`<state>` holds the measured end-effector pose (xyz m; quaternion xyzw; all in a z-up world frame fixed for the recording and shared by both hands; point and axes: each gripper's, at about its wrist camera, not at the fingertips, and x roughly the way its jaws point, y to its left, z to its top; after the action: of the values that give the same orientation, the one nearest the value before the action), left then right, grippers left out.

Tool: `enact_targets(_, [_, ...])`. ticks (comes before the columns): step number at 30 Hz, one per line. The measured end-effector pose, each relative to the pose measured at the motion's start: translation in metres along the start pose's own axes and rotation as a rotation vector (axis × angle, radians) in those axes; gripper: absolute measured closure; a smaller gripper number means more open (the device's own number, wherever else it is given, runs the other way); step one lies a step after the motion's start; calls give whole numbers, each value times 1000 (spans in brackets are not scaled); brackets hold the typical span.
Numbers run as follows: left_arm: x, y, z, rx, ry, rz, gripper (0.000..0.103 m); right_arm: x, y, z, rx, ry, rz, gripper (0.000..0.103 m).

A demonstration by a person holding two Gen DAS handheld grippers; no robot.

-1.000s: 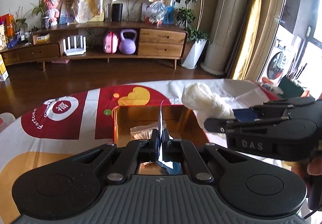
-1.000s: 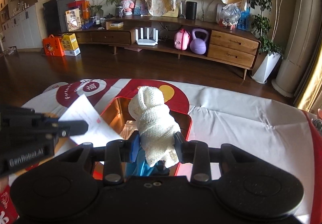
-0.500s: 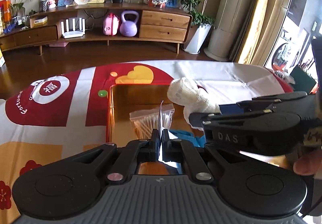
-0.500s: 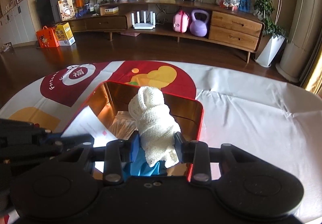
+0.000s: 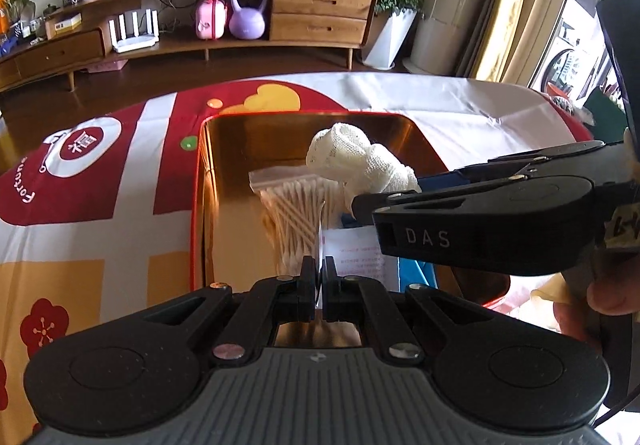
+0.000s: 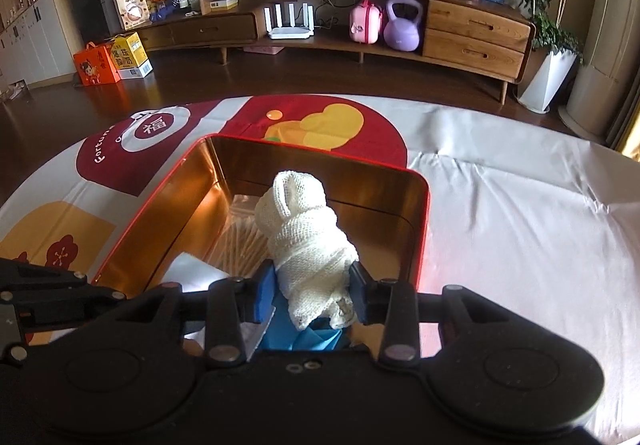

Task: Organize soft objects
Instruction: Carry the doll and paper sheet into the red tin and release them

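Note:
A red tin box (image 5: 199,181) with a gold inside (image 6: 416,201) stands open on the table. In it lie a bag of cotton swabs (image 5: 296,205), a blue item (image 6: 316,339) and a white printed sheet (image 5: 360,257). My right gripper (image 6: 310,295) is shut on a white gauze roll (image 6: 308,237) and holds it over the box; the roll also shows in the left wrist view (image 5: 360,161). My left gripper (image 5: 320,277) is shut on a thin white sheet edge, low over the box's near end.
The table carries a red, white and yellow printed cloth (image 6: 520,213). Beyond it is dark wood floor and a long wooden sideboard (image 6: 472,29) with a purple kettlebell (image 6: 402,25). A potted plant (image 5: 388,25) stands at the right.
Both grippers have moved forward and down over the box. The gauze roll now hangs inside the box's outline, and the sheet in the left gripper has come down toward the swabs.

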<state>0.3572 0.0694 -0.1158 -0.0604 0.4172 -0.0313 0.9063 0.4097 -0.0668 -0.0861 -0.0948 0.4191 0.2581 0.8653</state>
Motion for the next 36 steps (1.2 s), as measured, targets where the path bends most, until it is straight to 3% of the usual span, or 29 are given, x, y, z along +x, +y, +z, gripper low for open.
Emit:
enact_targets(14, [1,-5,-3,9,47,25,100,-14,-3,-7,18,-13,-3,40])
enact_targets(25, [-16,-12,-2,2,26,42,98,-44,-7,-4,36,-49,-4,30])
enact_targets(36, [-56,-21,-5,-2,-24,46,98,-98,-15,-12,54,-106,23,27])
